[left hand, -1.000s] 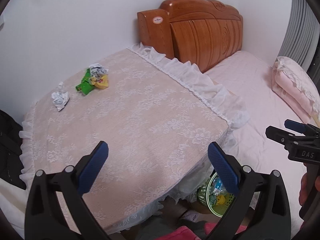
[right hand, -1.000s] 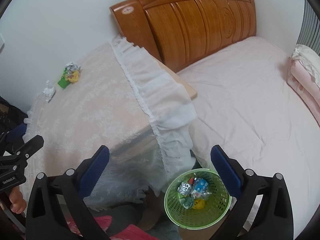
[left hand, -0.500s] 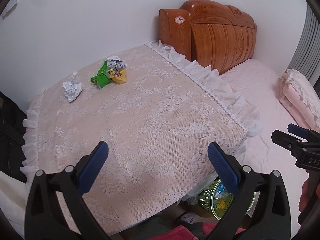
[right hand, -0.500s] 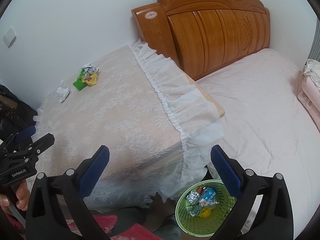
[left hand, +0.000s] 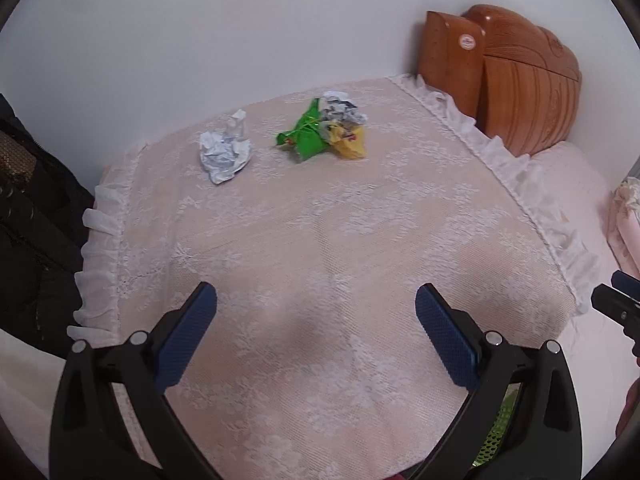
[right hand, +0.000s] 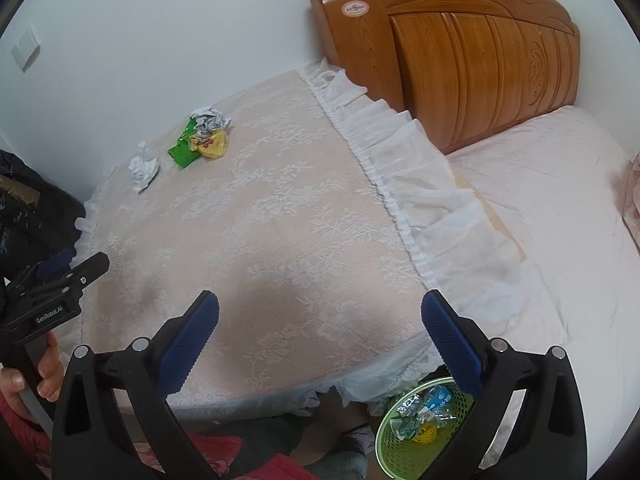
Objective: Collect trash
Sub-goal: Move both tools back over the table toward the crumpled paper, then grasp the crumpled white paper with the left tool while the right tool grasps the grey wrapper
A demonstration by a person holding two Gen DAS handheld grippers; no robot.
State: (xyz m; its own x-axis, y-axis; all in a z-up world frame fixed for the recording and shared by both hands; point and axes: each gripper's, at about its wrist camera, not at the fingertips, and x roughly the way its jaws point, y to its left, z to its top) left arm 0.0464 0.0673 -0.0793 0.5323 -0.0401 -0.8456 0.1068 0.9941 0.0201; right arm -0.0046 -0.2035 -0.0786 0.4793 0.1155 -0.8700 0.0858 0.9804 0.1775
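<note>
1. On the bench (left hand: 320, 280), far side, you have two groups of trash: at left, one crumpled white paper (left hand: 224, 152) lying alone; to its right, one cluster of three pieces touching each other, a green wrapper (left hand: 306, 136), a grey-white crumpled wad (left hand: 340, 110) and a yellow wrapper (left hand: 350, 144).
2. Your left claw (left hand: 316, 332) is spread wide, nothing between its two blue pads, held over the near part of the bench, well apart from the trash.
3. Your right claw (right hand: 320, 336) is likewise spread wide and empty, above the bench's near right corner.
4. Only the right wrist view shows the green basket (right hand: 390, 450) clearly, on the floor below that corner, with several wrappers inside; the left view catches just a sliver of it.
5. Only the right wrist view shows your hand (right hand: 38, 376) on the left handle.
</note>
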